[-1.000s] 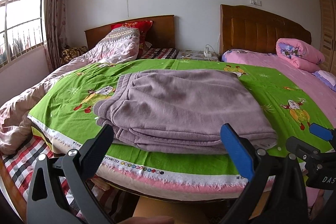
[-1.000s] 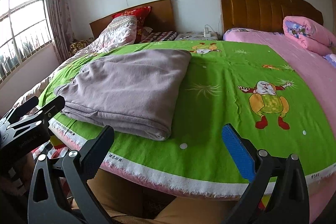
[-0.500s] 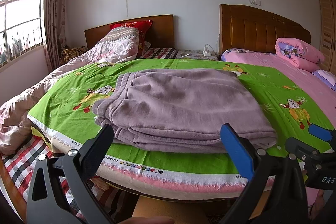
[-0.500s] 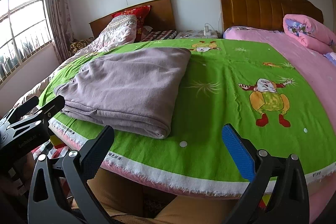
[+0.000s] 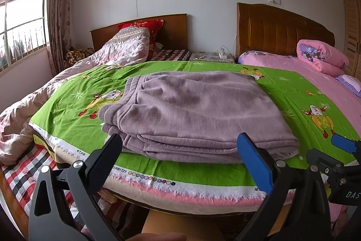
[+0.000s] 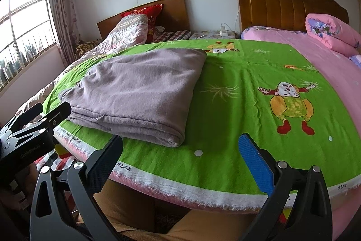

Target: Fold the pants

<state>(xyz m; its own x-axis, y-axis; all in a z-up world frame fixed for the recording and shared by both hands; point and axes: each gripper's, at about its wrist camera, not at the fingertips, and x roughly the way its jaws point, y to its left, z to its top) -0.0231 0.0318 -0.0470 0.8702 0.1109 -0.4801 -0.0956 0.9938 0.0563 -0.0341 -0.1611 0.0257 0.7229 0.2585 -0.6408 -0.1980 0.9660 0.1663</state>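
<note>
The mauve fleece pants (image 5: 198,114) lie folded in a flat stack on the green cartoon sheet (image 5: 74,110), near its front edge. They also show in the right wrist view (image 6: 140,92), to the left. My left gripper (image 5: 180,157) is open and empty, held just in front of the stack's near edge, off the bed. My right gripper (image 6: 180,157) is open and empty, over the front edge of the sheet, to the right of the pants. The right gripper also shows at the right edge of the left wrist view (image 5: 338,164), and the left gripper at the left edge of the right wrist view (image 6: 29,128).
A crumpled pink quilt (image 5: 27,114) and a checked sheet (image 5: 24,173) lie to the left. A second bed with a pink sheet (image 5: 315,73) and a rolled pink quilt (image 5: 320,58) is on the right. Wooden headboards (image 5: 279,33) and a nightstand (image 5: 209,55) stand behind. My tan-trousered legs (image 6: 203,227) are below.
Both grippers have drawn back slightly and stayed open. The folded pants have not moved.
</note>
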